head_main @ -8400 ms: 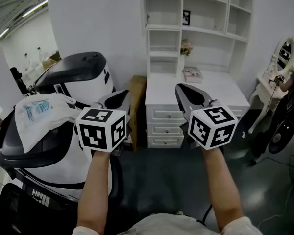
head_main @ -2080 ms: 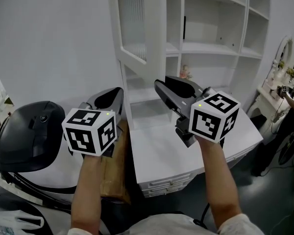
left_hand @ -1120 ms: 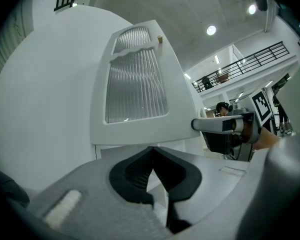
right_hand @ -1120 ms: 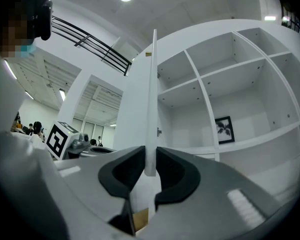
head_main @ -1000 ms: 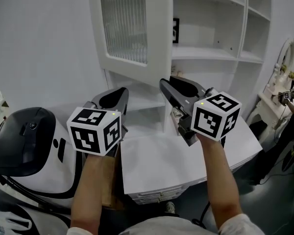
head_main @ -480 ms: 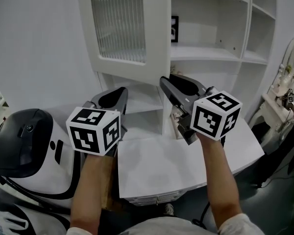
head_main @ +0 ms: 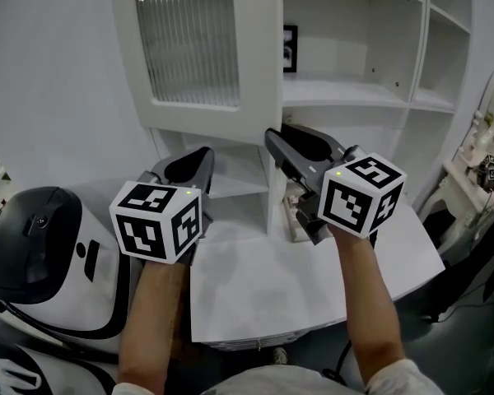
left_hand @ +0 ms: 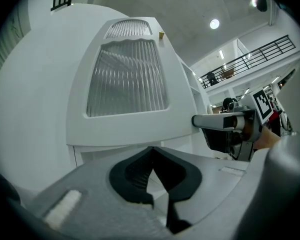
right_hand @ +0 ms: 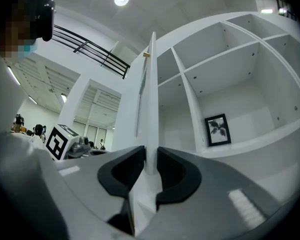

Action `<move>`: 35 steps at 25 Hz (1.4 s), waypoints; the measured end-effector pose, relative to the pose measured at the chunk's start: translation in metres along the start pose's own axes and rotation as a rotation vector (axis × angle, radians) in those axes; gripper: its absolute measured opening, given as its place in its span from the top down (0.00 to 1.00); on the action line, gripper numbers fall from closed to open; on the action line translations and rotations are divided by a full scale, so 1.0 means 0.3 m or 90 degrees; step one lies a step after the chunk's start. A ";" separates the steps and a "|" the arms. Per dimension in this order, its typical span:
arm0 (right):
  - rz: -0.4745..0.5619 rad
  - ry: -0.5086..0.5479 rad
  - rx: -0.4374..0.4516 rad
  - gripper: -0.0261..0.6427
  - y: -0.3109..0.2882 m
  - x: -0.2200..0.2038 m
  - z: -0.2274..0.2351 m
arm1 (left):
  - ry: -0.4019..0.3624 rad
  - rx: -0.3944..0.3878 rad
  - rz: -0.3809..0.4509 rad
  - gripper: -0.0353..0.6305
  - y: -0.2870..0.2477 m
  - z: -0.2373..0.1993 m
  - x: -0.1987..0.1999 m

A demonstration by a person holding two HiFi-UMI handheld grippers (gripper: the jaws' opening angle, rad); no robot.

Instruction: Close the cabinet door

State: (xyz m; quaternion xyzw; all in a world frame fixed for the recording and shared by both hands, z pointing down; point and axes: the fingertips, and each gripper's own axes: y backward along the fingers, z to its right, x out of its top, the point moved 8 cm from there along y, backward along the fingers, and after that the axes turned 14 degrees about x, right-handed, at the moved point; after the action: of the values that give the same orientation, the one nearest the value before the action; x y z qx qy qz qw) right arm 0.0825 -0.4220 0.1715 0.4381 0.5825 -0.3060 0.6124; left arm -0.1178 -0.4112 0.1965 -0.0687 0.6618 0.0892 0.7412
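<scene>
The white cabinet door [head_main: 189, 48] with a ribbed glass pane stands swung out from the shelf unit [head_main: 354, 89]. My right gripper [head_main: 273, 142] is at the door's lower free corner. In the right gripper view the door's thin edge [right_hand: 151, 94] runs up between the jaws, and the right gripper [right_hand: 150, 156] is shut on it. My left gripper [head_main: 199, 159] hangs just under the door's bottom rail. Its jaws are shut with nothing in them, and the left gripper [left_hand: 152, 154] faces the pane [left_hand: 125, 84].
A framed picture [head_main: 290, 49] hangs inside the open shelf. A white desk top [head_main: 313, 278] lies under both arms. A black and white machine [head_main: 41, 245] stands at the left. A dressing table with a person shows at the far right edge [head_main: 490, 171].
In the head view the door has slid left and looms larger. Both grippers have moved along with it, the right one still on the door's edge, the left one below it.
</scene>
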 end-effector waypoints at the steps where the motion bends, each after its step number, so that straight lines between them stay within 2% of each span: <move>1: 0.000 0.000 0.003 0.83 -0.001 -0.001 0.010 | 0.000 0.002 0.000 0.94 -0.011 0.003 0.001; 17: 0.004 0.005 -0.004 0.81 -0.034 -0.013 0.186 | 0.009 0.036 -0.007 0.94 -0.163 0.013 0.000; 23: 0.009 0.011 -0.020 0.74 -0.047 -0.021 0.257 | 0.004 0.048 -0.014 0.94 -0.217 0.021 -0.005; 35: 0.008 0.016 -0.007 0.74 -0.097 -0.036 0.376 | -0.005 0.079 -0.015 0.94 -0.308 0.013 0.004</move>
State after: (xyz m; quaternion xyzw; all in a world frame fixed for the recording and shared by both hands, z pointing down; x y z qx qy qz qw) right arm 0.1055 -0.5368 0.1697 0.4422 0.5893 -0.2932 0.6093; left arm -0.0933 -0.5002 0.1943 -0.0301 0.6622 0.0393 0.7477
